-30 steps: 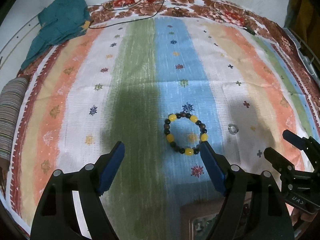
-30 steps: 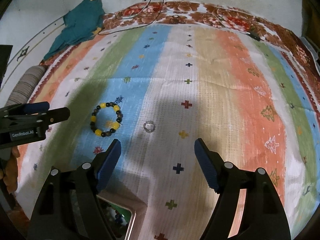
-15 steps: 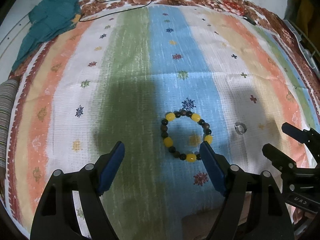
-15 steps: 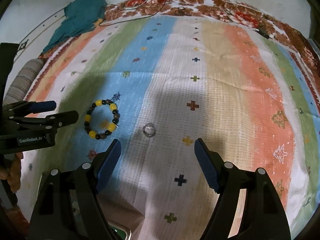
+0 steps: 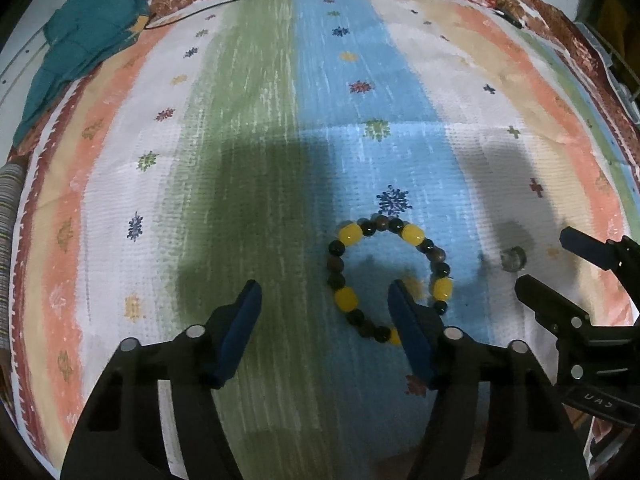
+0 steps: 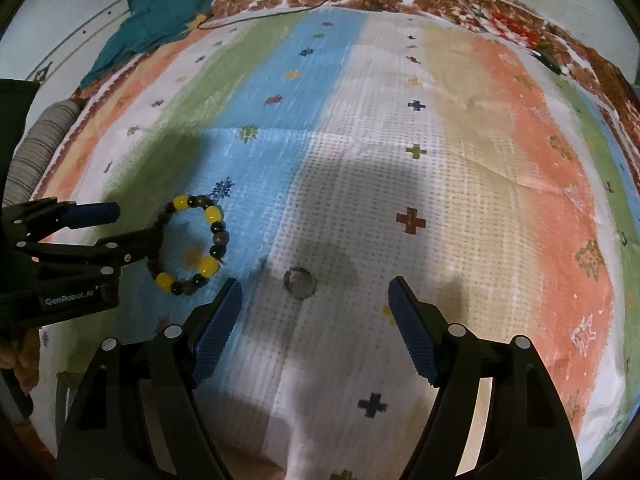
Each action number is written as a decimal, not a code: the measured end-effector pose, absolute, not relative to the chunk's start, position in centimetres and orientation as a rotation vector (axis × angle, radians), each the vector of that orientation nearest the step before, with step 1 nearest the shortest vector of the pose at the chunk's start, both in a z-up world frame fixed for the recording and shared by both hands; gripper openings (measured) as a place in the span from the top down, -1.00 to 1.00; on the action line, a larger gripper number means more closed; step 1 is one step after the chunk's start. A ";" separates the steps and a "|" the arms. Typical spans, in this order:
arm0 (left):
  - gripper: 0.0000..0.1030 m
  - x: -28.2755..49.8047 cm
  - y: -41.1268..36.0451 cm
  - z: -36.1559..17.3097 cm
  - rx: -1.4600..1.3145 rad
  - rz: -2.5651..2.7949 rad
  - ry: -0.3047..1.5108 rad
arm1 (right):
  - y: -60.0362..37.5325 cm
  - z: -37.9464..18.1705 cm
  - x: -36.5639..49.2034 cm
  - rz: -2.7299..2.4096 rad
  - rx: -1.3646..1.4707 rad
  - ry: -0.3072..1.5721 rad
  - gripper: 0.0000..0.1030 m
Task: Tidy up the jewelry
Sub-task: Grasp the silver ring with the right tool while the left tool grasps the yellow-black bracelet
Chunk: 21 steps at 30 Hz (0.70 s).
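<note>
- While both grippers hang low over the striped bedspread [image 5: 256, 128], the left gripper [image 5: 324, 300] has its jaws spread wide, with nothing between them.
- Its right finger [image 5: 408, 328] overlaps the near right arc of the beaded bracelet [image 5: 348, 236], hiding a few beads; whether it touches them cannot be told.
- From the right wrist view, that same finger's tip reaches the bracelet's [image 6: 212, 214] left edge, the other finger lying beyond the loop.
- The bracelet, yellow and dark beads in a closed loop, lies flat on the blue stripe, just below a dark blue flower motif [image 5: 394, 202].
- A small clear ring [image 5: 512, 258] sits on the white stripe, near the bracelet's right side but apart from it.
- The right gripper [image 6: 316, 300] is also wide open and empty; the ring [image 6: 298, 282] lies just ahead of the gap between its fingers, nearer the left one.
- A teal cloth [image 5: 88, 36] lies crumpled at the far left corner, with a thin dark cable [image 5: 224, 0] trailing along the floral border.
</note>
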State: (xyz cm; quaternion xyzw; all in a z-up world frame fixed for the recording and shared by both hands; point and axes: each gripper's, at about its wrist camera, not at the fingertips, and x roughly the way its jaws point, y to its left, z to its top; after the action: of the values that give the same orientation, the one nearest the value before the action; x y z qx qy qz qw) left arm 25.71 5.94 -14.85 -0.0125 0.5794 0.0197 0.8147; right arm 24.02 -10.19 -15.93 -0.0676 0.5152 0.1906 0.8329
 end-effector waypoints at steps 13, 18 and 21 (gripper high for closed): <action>0.62 26.3 5.5 -16.5 0.026 0.016 1.251 | -9.7 -17.6 25.4 0.385 -0.161 1.130 0.34; 0.77 26.2 5.5 -16.4 0.028 0.010 1.253 | -10.4 -17.5 25.5 0.395 -0.110 1.138 0.62; 0.77 26.0 5.5 -15.6 0.018 0.002 1.239 | -10.5 -17.3 25.3 0.394 -0.099 1.135 0.62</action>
State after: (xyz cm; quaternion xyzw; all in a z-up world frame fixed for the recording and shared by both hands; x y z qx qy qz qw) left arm 25.99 5.49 -15.62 0.0084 0.5807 0.0011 0.8141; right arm 25.28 -10.54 -17.33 -0.0467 0.5337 0.1852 0.8238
